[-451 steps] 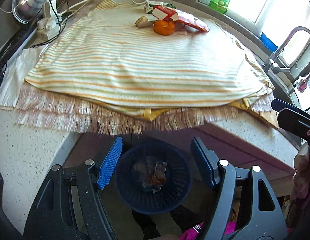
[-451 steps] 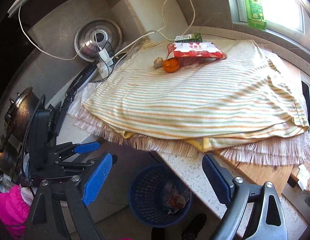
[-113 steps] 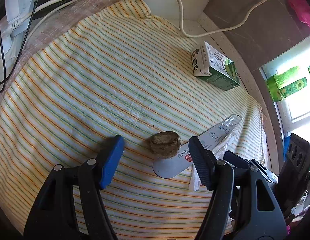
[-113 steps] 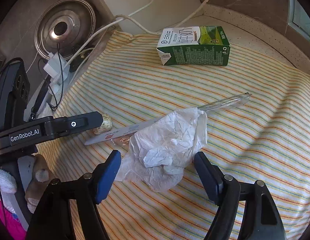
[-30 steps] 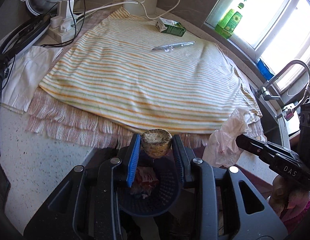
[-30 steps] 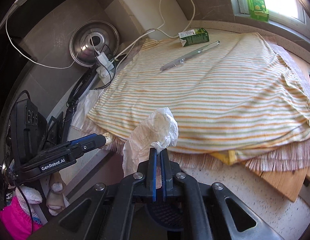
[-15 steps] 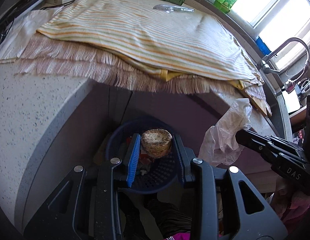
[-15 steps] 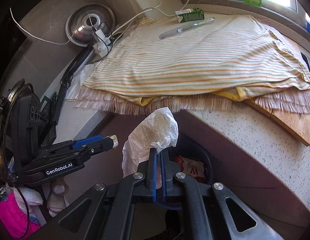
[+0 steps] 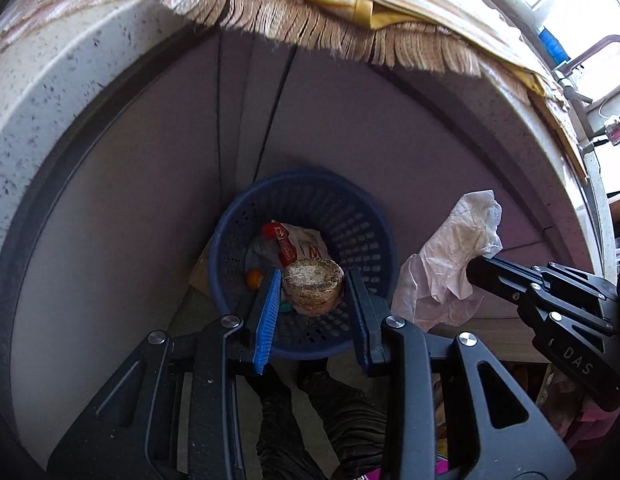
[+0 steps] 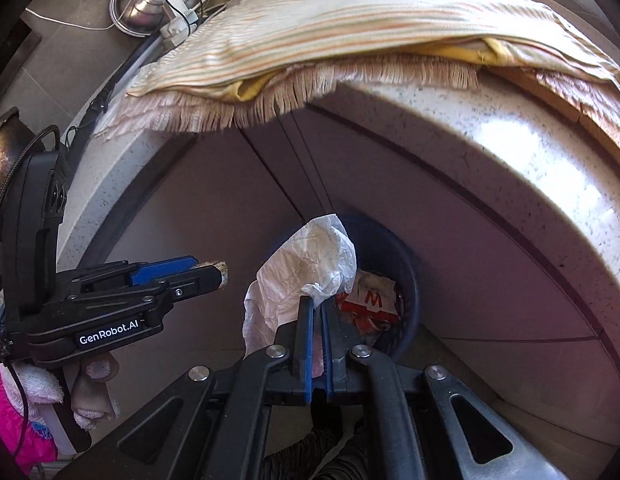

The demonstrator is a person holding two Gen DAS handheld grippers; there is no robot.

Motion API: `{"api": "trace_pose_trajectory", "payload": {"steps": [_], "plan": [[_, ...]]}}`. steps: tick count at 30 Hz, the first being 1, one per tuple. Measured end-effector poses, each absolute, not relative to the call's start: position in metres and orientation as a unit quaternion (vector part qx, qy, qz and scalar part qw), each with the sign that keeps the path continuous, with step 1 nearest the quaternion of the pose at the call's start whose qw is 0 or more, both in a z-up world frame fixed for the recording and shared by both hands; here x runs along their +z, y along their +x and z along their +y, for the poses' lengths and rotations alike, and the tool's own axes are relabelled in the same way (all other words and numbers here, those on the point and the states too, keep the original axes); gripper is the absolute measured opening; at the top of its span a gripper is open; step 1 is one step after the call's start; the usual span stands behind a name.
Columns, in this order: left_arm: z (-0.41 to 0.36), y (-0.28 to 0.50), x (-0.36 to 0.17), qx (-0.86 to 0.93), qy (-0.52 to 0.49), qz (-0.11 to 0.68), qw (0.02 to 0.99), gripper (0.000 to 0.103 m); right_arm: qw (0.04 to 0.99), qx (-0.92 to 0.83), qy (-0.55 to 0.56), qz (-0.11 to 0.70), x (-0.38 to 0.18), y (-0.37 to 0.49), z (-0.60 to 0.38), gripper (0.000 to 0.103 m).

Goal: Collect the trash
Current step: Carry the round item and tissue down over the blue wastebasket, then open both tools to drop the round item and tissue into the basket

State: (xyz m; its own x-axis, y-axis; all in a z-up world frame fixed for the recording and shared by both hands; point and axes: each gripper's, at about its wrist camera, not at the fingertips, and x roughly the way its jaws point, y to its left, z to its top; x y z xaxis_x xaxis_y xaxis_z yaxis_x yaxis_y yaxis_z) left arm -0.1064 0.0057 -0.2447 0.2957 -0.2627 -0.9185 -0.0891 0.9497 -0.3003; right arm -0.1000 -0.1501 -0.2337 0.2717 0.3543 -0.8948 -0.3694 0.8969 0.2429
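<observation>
Left wrist view: left gripper [image 9: 313, 295] clamped the brown lump [image 9: 313, 287] above the blue basket [image 9: 306, 216]. Right wrist view: right gripper [image 10: 315, 322] pinched the crumpled tissue [image 10: 306, 268] (hanging near the rim); released there, it could drift outside

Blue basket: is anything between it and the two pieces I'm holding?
Nothing visible. The left gripper holds the brown chunk directly over the open blue basket; the right gripper pinches the crumpled tissue just before its rim.
</observation>
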Motion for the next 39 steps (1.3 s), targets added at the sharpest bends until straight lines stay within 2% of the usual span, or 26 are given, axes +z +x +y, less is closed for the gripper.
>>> {"api": "trace_pose_trajectory", "payload": {"steps": [13, 22, 24, 29, 31, 33, 36, 39], "plan": [[-0.004, -0.094, -0.283, -0.045, -0.126, 0.620, 0.773, 0.032, 0.780, 0.215, -0.020, 0.588, -0.277, -0.089, -0.145, 0.003], [-0.009, -0.092, -0.285, -0.042, -0.107, 0.626, 0.771, 0.032, 0.777, 0.214, -0.019, 0.591, -0.284, -0.082, -0.141, 0.011], [-0.009, -0.092, -0.284, -0.040, -0.104, 0.625, 0.773, 0.032, 0.778, 0.214, -0.016, 0.590, -0.283, -0.081, -0.141, 0.019], [-0.010, -0.093, -0.285, -0.038, -0.095, 0.629, 0.771, 0.033, 0.780, 0.212, -0.016, 0.588, -0.281, -0.084, -0.144, 0.032], [-0.011, -0.093, -0.285, -0.035, -0.093, 0.629, 0.771, 0.042, 0.781, 0.209, -0.016, 0.589, -0.280, -0.084, -0.145, 0.037], [-0.010, -0.093, -0.282, -0.031, -0.092, 0.622, 0.777, 0.056, 0.782, 0.206, -0.020, 0.588, -0.277, -0.085, -0.149, 0.049], [-0.007, -0.093, -0.279, -0.026, -0.094, 0.619, 0.780, 0.064, 0.786, 0.200, -0.028, 0.585, -0.275, -0.086, -0.152, 0.063], [-0.004, -0.094, -0.277, -0.023, -0.095, 0.617, 0.781, 0.067, 0.789, 0.192, -0.033, 0.583, -0.274, -0.087, -0.157, 0.072]]}}
